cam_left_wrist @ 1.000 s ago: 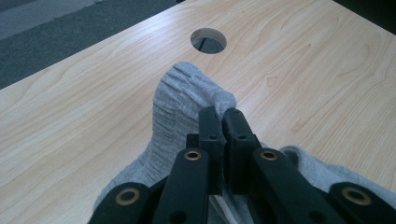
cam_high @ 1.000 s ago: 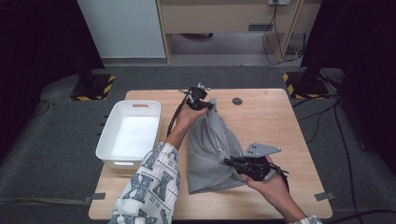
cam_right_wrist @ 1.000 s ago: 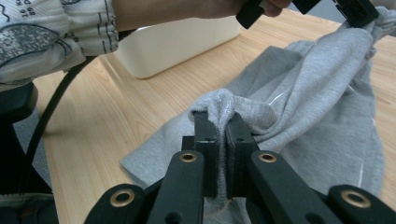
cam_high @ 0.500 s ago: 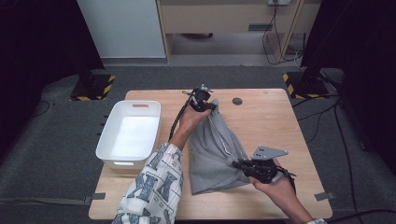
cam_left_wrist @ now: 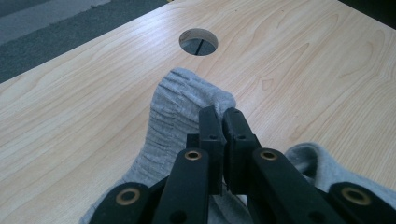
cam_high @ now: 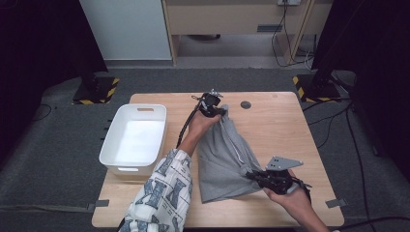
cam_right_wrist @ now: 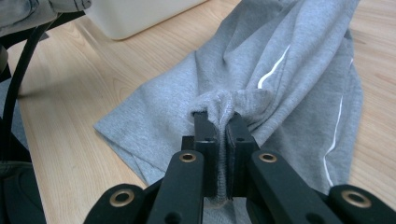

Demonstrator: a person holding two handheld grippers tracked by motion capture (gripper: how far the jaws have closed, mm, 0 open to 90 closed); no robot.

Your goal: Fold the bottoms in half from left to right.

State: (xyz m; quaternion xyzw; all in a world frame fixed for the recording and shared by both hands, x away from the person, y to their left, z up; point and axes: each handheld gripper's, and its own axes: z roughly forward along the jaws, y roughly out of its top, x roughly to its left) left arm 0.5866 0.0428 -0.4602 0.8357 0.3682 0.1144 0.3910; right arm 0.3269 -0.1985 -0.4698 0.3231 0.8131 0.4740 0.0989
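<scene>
High view first: nearest the person, the right gripper (cam_high: 252, 175) sits at the near right of the table (cam_high: 290, 130), its jaws pinched tight on a bunched fold of the grey garment's (cam_high: 225, 159) near-right edge. The right gripper view shows the same hold, the right gripper (cam_right_wrist: 218, 116) with cloth gathered into a lump between the pads and white stripes running up the fabric beyond. The grey garment lies spread across the middle of the table, narrowing toward the far side. There the left gripper (cam_high: 218, 110) clamps the ribbed end; in the left gripper view the left gripper (cam_left_wrist: 219, 114) has that cuff caught between nearly closed jaws, just short of the cable hole (cam_left_wrist: 198, 41) in the tabletop.

Risk, as I judge it: both holds take only a small bite of cloth, so a hard pull apart could drag the ribbed end free, or the bunched fold could slide out and leave the garment crumpled. The left gripper's cable trails beside the cloth and may snag it.

Left of the garment stands a white bin (cam_high: 145, 113), apart from it; the patterned sleeve (cam_high: 159, 193) lies between bin and cloth, crowding any move that way.
</scene>
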